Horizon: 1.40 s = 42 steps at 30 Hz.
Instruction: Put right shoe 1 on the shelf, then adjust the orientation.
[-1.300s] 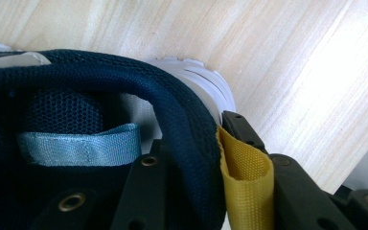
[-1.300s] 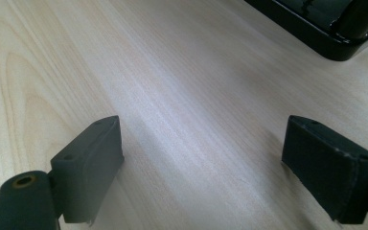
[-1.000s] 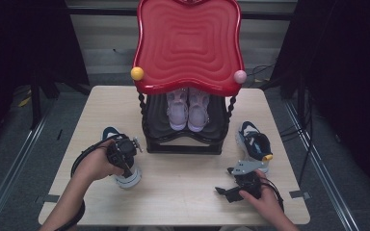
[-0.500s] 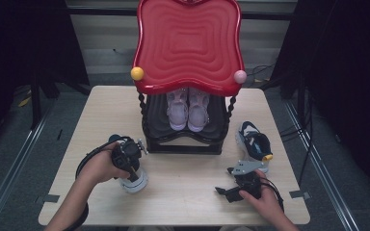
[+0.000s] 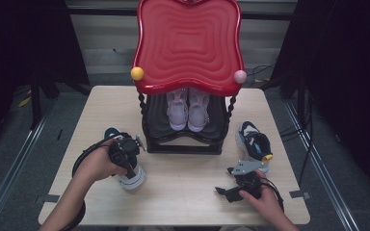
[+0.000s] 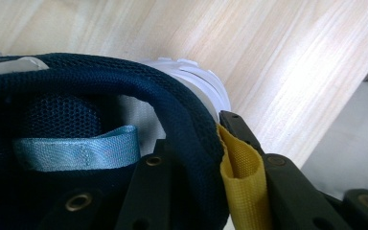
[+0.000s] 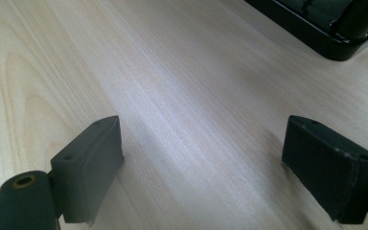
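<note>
One navy sneaker (image 6: 67,110) in left tool (image 6: 191,158), heel collar pinched.

Probably lab: black curtains (image 5: 347,72), metal floor rails (image 5: 14,159), lone table (image 5: 183,192).

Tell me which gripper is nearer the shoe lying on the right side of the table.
Right. The right gripper rests just in front of that shoe; the left gripper is across the table, clamped on the other shoe.
</note>
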Each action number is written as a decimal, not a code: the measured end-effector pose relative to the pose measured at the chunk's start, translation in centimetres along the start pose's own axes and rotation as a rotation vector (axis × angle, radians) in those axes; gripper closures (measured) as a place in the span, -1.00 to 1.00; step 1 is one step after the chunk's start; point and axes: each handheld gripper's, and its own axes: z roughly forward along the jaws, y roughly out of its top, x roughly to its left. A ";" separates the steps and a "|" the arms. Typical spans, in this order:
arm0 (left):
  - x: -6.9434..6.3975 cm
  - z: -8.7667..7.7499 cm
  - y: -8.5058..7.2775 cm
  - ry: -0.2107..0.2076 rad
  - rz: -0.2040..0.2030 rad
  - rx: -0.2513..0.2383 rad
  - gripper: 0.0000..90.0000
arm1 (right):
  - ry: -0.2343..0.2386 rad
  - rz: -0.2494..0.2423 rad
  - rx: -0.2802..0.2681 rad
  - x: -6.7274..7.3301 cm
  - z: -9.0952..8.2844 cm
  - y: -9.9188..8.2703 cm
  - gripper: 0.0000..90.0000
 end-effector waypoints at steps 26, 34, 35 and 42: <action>-1.3 -7.2 0.2 0.029 0.049 -0.036 0.65 | -0.004 -0.003 -0.004 0.0 0.0 0.0 -0.71; -1.8 -9.6 0.5 0.037 0.054 -0.056 0.65 | -0.001 0.000 0.000 0.0 0.0 0.0 -0.71; -1.9 -9.9 0.5 0.039 0.055 -0.058 0.65 | 0.000 0.000 0.000 0.0 0.0 0.0 -0.71; -1.9 -11.7 0.7 0.065 0.065 -0.057 0.64 | -0.005 -0.004 -0.002 0.0 0.0 0.0 -0.71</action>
